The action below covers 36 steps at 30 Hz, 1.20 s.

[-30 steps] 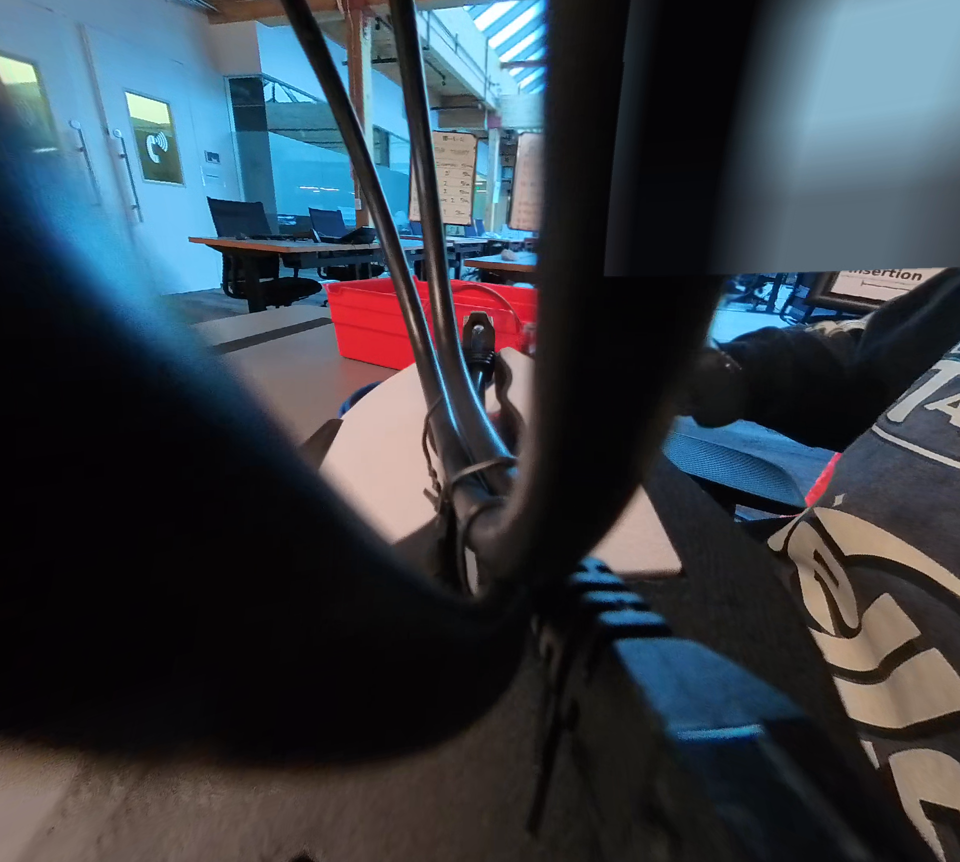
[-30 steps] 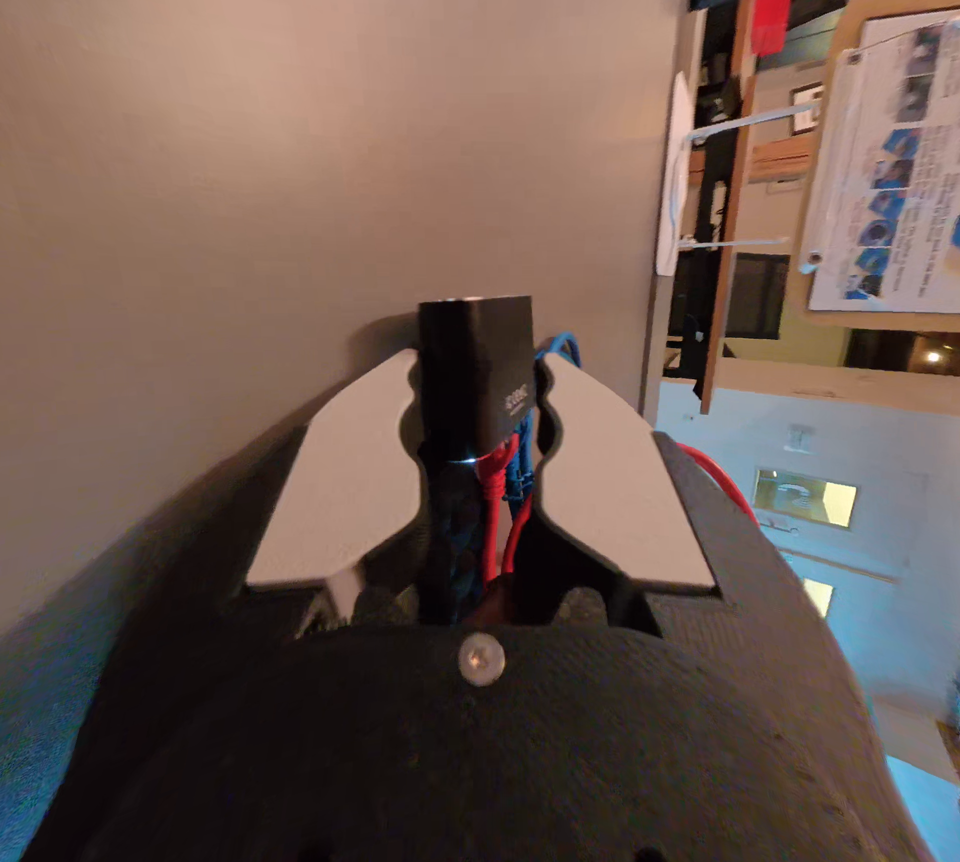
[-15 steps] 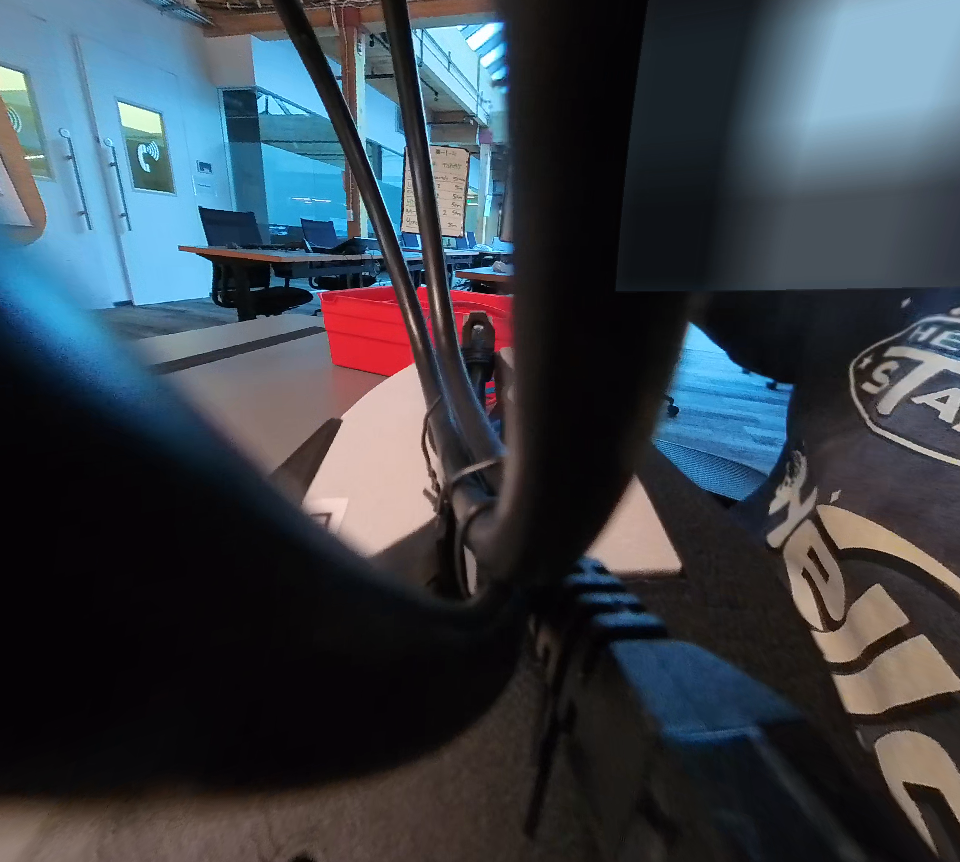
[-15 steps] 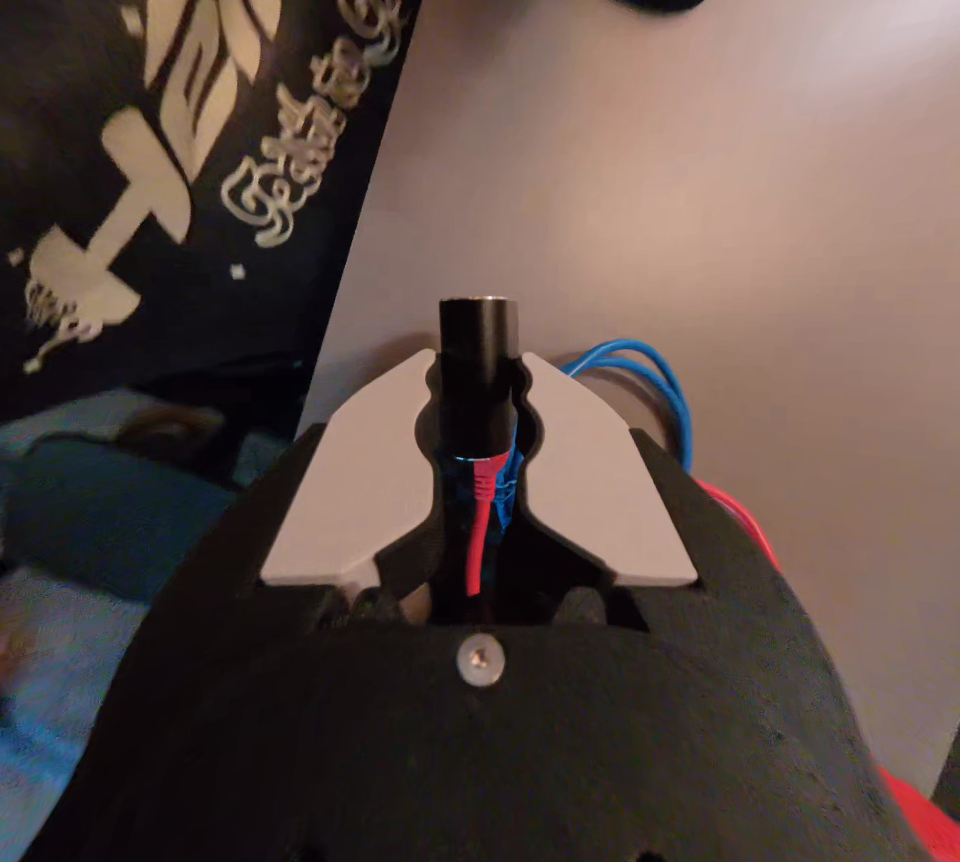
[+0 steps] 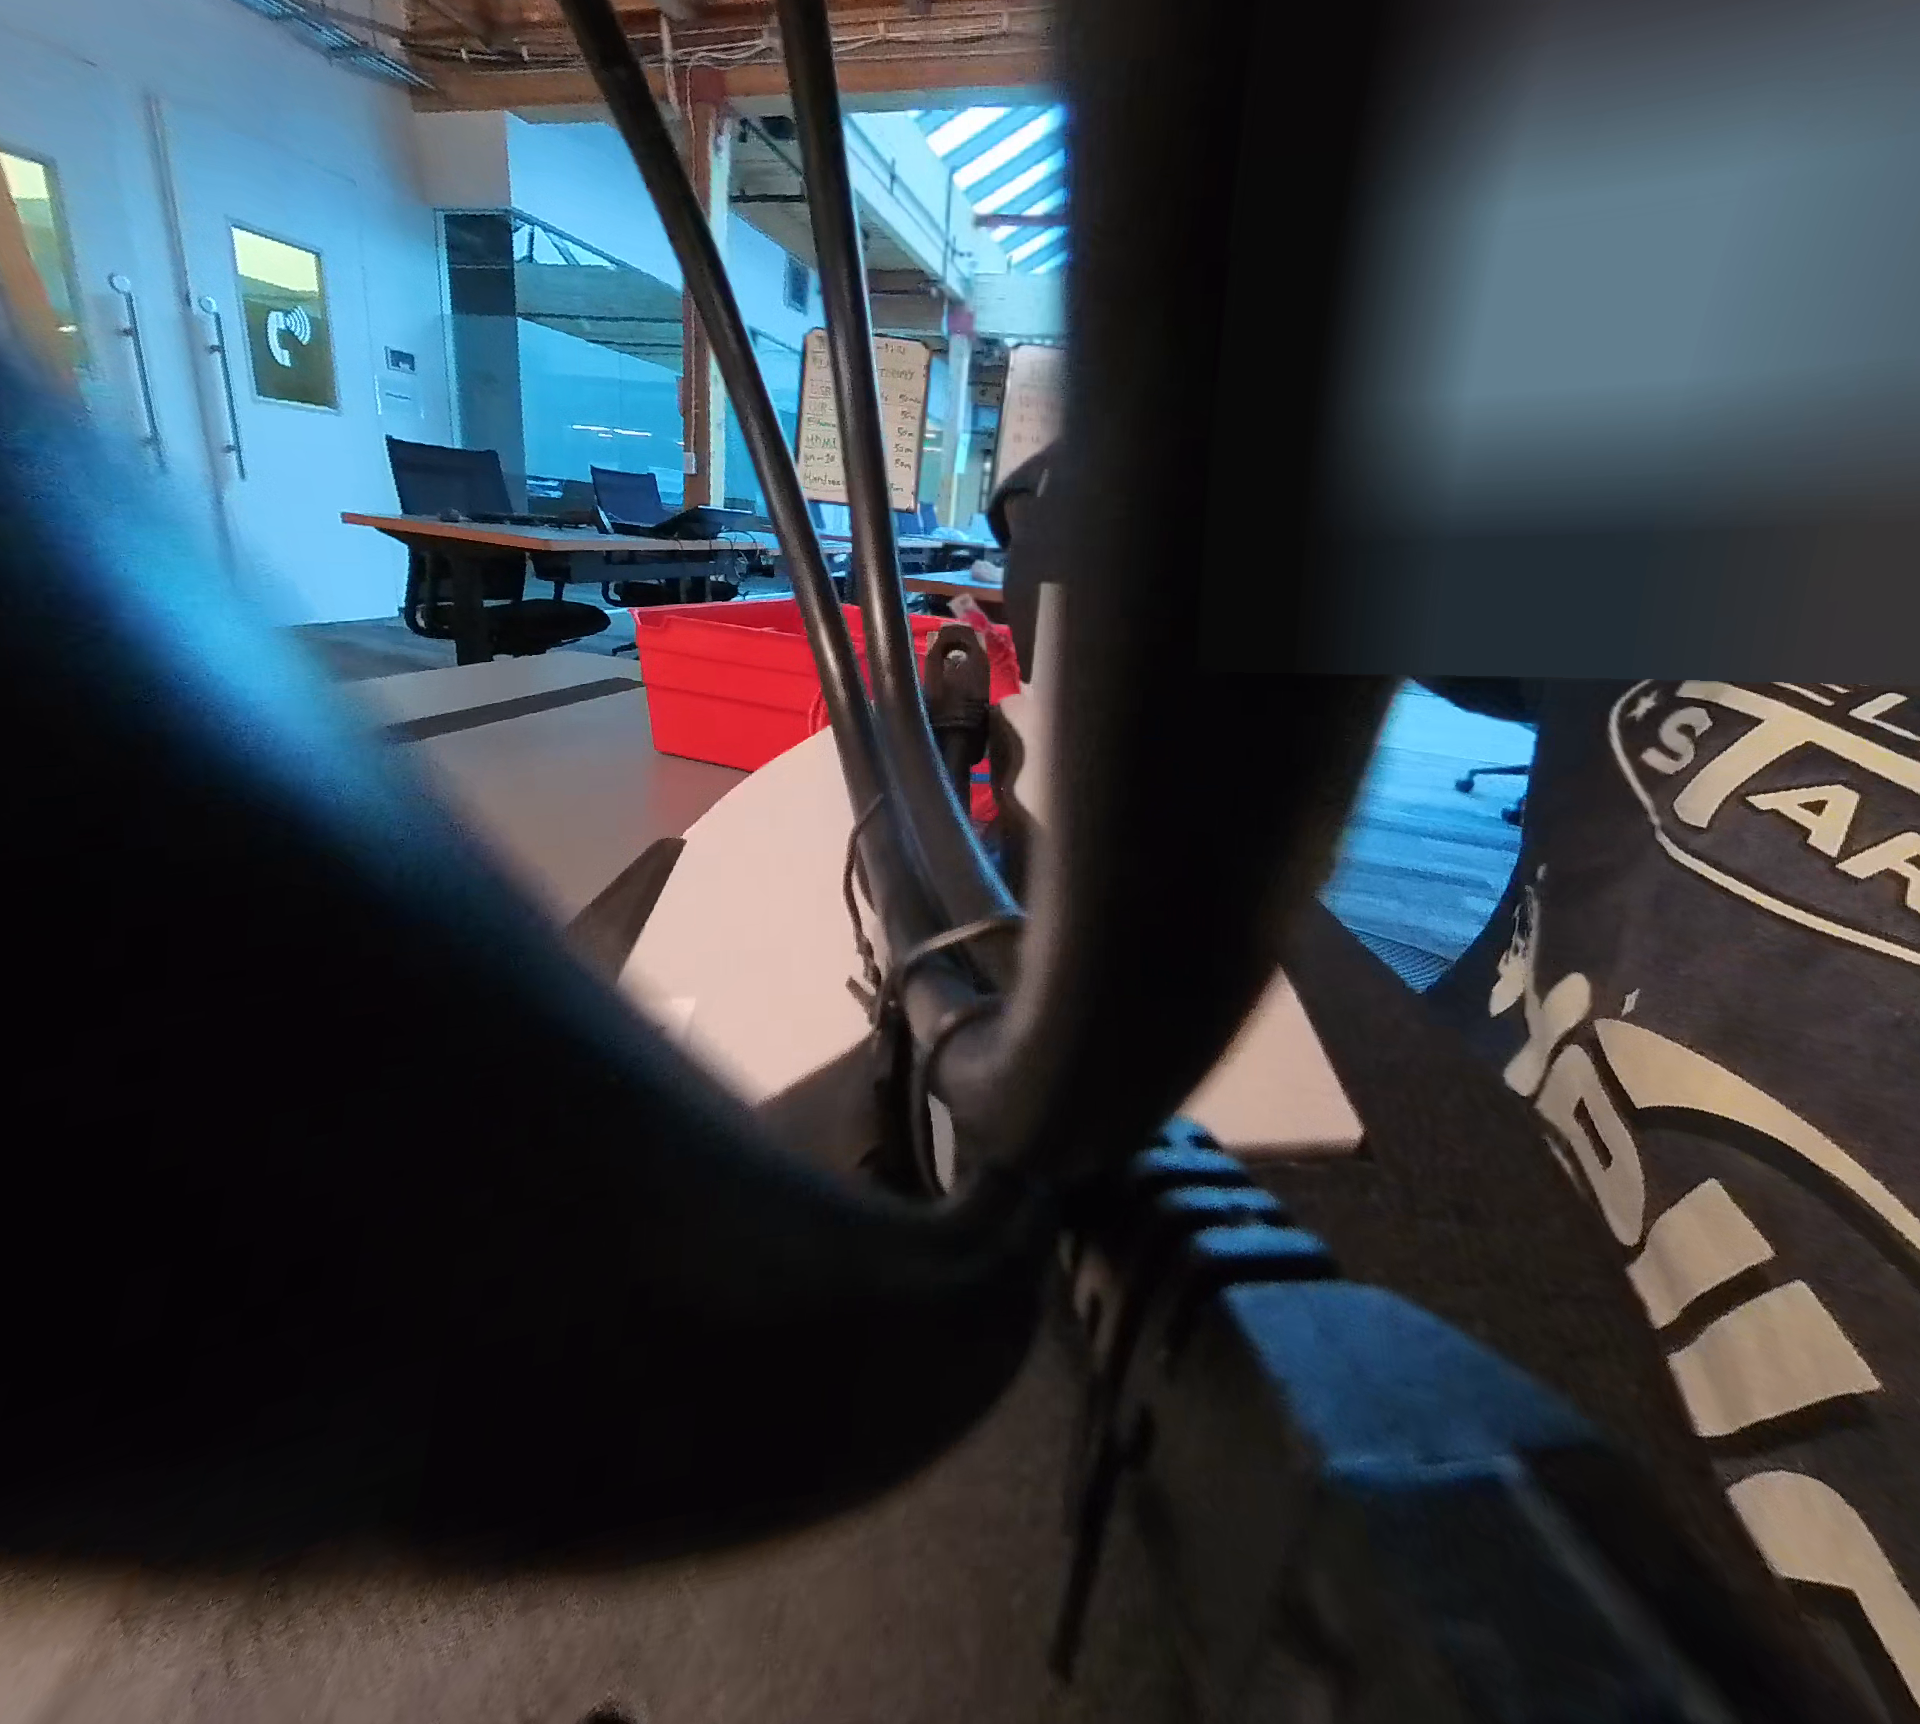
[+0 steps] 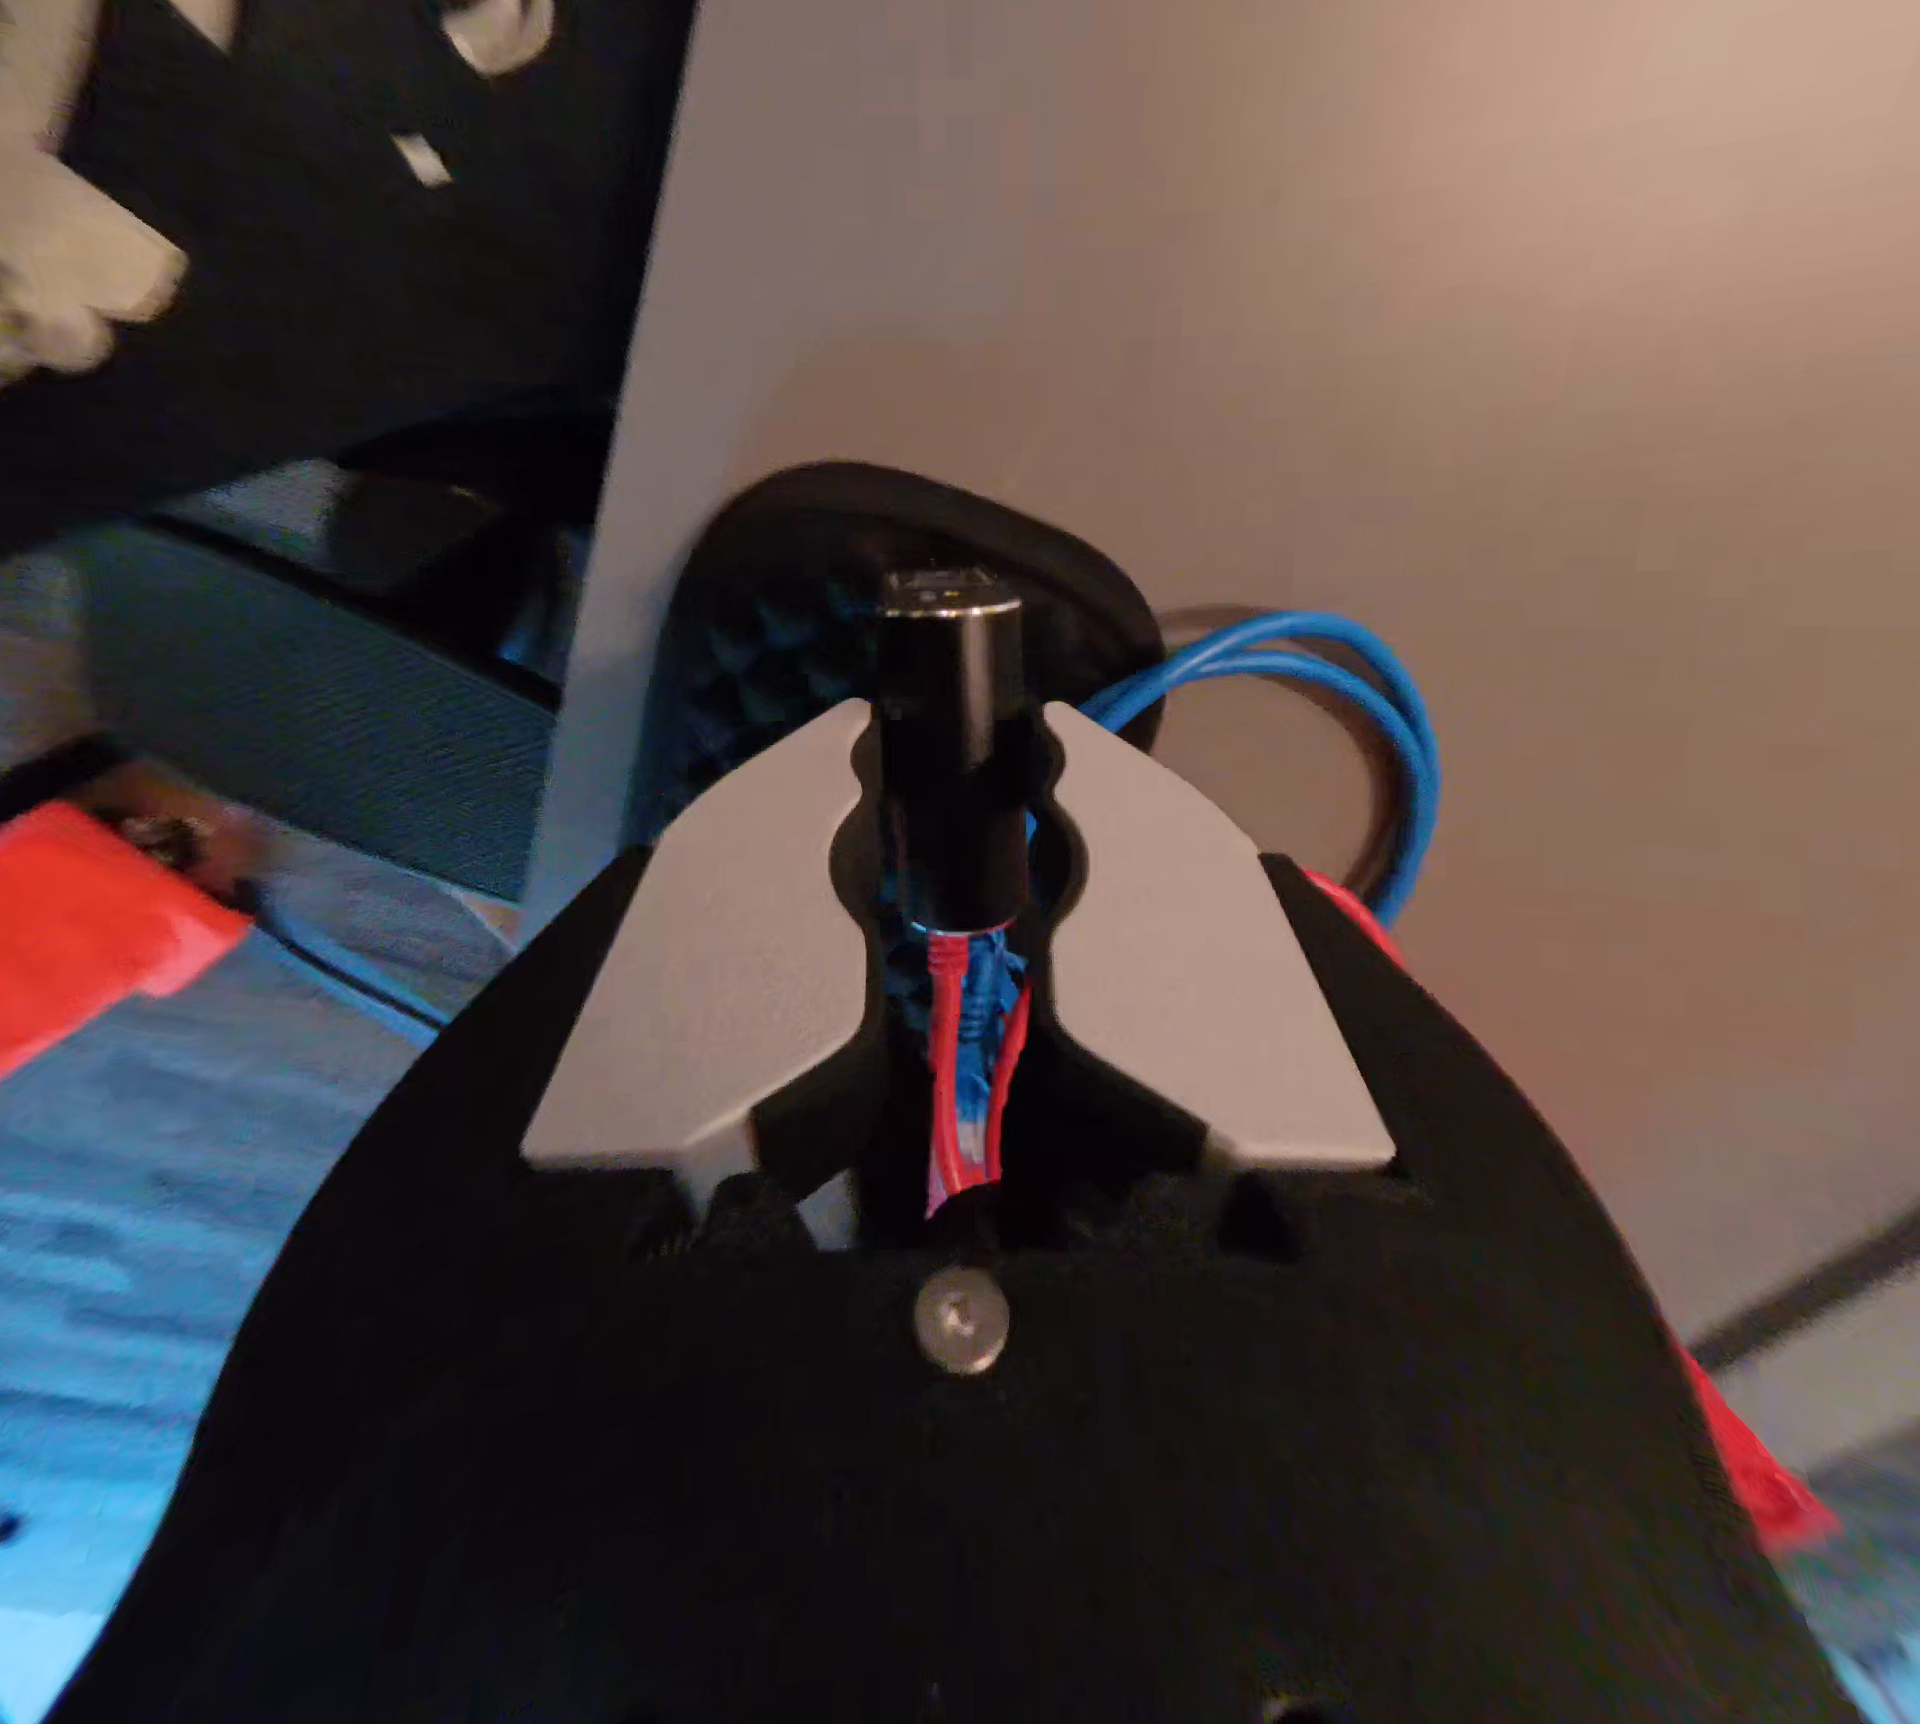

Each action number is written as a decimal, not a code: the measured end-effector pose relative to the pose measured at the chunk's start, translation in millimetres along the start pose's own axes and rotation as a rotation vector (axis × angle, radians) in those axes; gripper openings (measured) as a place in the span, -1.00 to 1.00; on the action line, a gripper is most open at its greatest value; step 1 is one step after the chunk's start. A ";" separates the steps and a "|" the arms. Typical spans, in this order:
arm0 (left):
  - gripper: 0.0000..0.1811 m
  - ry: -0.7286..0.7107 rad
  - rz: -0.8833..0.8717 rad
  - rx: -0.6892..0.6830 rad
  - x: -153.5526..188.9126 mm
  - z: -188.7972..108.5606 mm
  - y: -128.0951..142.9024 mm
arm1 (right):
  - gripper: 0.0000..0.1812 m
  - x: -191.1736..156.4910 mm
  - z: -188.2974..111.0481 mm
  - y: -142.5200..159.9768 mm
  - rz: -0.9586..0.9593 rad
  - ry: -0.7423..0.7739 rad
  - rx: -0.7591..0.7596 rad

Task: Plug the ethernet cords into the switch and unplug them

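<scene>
In the right wrist view my right gripper (image 6: 961, 729) is shut on the black switch (image 6: 951, 739), held edge-on and pointing away over the grey table (image 6: 1351, 220). Red cords (image 6: 948, 1066) and a blue cord (image 6: 982, 1014) run from its near end back between the white fingers (image 6: 748, 957). The blue cord loops out to the right (image 6: 1392, 739). In the left wrist view, thick black cables (image 5: 831, 635) and a dark blurred shape hide most of my left gripper (image 5: 977, 739). Only parts of its white fingers (image 5: 769, 905) show, and I cannot see how its jaws stand.
A black ribbed object (image 6: 769, 635) lies on the table just behind the switch. A person in a dark printed shirt (image 5: 1714, 1051) stands close on the right. A red bin (image 5: 727, 687) sits on the table farther off. Desks and office chairs (image 5: 468, 552) stand at the back. My hands' fingertips stand some 20 cm from each other.
The right gripper has swung round with the switch still in it; the black ribbed object now sits right behind the switch. The left view has hardly shifted; the person's torso has come closer.
</scene>
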<state>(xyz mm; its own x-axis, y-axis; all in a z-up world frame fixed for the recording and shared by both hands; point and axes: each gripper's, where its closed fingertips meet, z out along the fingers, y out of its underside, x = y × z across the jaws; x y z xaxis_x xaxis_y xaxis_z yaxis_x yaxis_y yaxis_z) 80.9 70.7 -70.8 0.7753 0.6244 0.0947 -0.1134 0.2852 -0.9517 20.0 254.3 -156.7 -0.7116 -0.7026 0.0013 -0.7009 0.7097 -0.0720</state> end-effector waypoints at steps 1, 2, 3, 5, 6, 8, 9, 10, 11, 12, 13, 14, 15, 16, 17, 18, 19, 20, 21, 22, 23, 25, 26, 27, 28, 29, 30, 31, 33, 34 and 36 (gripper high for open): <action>-0.19 0.001 -0.004 -0.001 -0.1 0.1 0.2 | -0.72 -2.2 5.3 6.6 -0.021 0.032 -0.052; -0.27 0.002 -0.003 -0.002 0.0 0.0 0.2 | -0.72 -6.2 12.5 12.6 -0.036 0.046 -0.106; -0.31 0.002 -0.002 -0.001 0.1 0.0 0.1 | -0.71 -7.0 18.4 14.5 -0.057 0.076 -0.134; -0.27 0.002 0.001 -0.003 0.5 0.0 0.5 | -0.71 -3.7 19.3 9.2 -0.072 0.137 -0.100; -0.22 0.001 0.003 -0.004 0.4 0.1 0.7 | -0.71 -2.6 19.2 6.6 -0.057 0.150 -0.065; -0.23 -0.001 0.009 -0.011 0.8 0.8 1.7 | -0.71 -1.2 21.8 2.2 -0.024 0.174 0.005; -0.24 -0.003 0.011 -0.018 0.6 1.3 2.6 | -0.71 -0.9 21.7 1.0 -0.016 0.196 0.026; -0.22 -0.013 0.010 -0.026 -0.6 2.0 3.7 | -0.71 -0.4 21.0 0.2 -0.018 0.228 0.038; -0.21 -0.025 0.008 -0.034 -2.4 2.7 5.0 | -0.71 1.2 19.8 -1.6 -0.028 0.275 0.051; -0.21 -0.031 0.004 -0.044 -3.4 3.5 6.3 | -0.71 6.1 17.1 -4.9 -0.031 0.346 0.074; -0.20 -0.048 -0.002 -0.053 -5.8 4.1 7.5 | -0.71 13.0 12.6 -8.9 -0.018 0.427 0.103; -0.19 -0.079 -0.011 -0.063 -9.9 4.6 8.9 | -0.71 21.8 5.9 -13.5 0.005 0.521 0.136; -0.27 -0.101 -0.016 -0.077 -12.6 5.2 10.8 | -0.70 31.8 -2.8 -18.7 0.030 0.628 0.170; -0.39 -0.112 -0.020 -0.095 -13.6 6.1 13.0 | -0.71 42.1 -12.5 -24.2 0.050 0.749 0.198; -0.34 -0.129 -0.031 -0.121 -15.1 7.2 16.2 | -0.71 51.5 -21.9 -29.9 0.055 0.877 0.215; -0.29 -0.134 -0.041 -0.152 -15.1 8.6 20.0 | -0.71 59.8 -30.0 -35.4 0.060 1.001 0.222; -0.20 -0.125 -0.047 -0.180 -13.2 10.5 24.1 | -0.72 67.1 -36.5 -40.9 0.067 1.118 0.222; -0.11 -0.121 -0.053 -0.203 -11.7 12.1 27.4 | -0.72 72.7 -40.7 -46.9 0.062 1.220 0.212; -0.17 -0.116 -0.054 -0.218 -9.6 13.5 30.1 | -0.72 77.6 -43.2 -52.8 0.058 1.306 0.197; -0.20 -0.109 -0.056 -0.230 -7.7 14.8 32.5 | -0.72 81.6 -43.5 -59.4 0.055 1.367 0.189; -0.30 -0.106 -0.061 -0.236 -6.4 15.8 34.0 | -0.72 85.2 -42.7 -66.2 0.049 1.411 0.185; -0.88 -0.105 -0.070 -0.243 -5.4 17.2 36.7 | -0.72 91.1 -40.7 -78.5 0.026 1.470 0.185; -0.86 -0.116 -0.069 -0.251 -6.6 17.5 38.2 | -0.72 93.0 -38.9 -83.9 0.003 1.483 0.179; -0.38 -0.127 -0.061 -0.261 -7.4 17.9 39.8 | -0.72 94.6 -37.7 -87.7 -0.015 1.490 0.170; -0.49 -0.130 -0.050 -0.273 -7.1 18.6 41.4 | -0.72 96.0 -35.6 -90.5 -0.028 1.483 0.164; -0.54 -0.129 -0.038 -0.286 -6.3 19.3 43.2 | -0.72 97.1 -34.3 -92.6 -0.040 1.477 0.163; -0.30 -0.122 -0.029 -0.296 -4.5 20.0 44.8 | -0.71 97.8 -34.7 -93.8 -0.051 1.479 0.162; -0.30 -0.113 -0.025 -0.301 -2.9 20.6 45.7 | -0.72 97.8 -35.3 -94.7 -0.064 1.482 0.162; -0.86 -0.106 -0.028 -0.301 -2.0 20.7 46.2 | -0.72 96.4 -35.5 -97.3 -0.098 1.480 0.169; -0.86 -0.100 -0.034 -0.299 -1.6 20.6 45.9 | -0.71 95.2 -36.4 -98.9 -0.114 1.489 0.173; -0.29 -0.087 -0.050 -0.296 -0.4 20.5 45.8 | -0.72 92.1 -36.3 -103.4 -0.158 1.492 0.178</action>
<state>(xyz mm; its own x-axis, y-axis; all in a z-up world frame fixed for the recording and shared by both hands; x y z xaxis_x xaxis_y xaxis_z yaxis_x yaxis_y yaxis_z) 62.6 98.5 -108.5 0.7179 0.6784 0.1560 0.1191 0.1011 -0.9877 25.1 118.1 -113.0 -0.1051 0.0049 0.9944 -0.8356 0.5418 -0.0910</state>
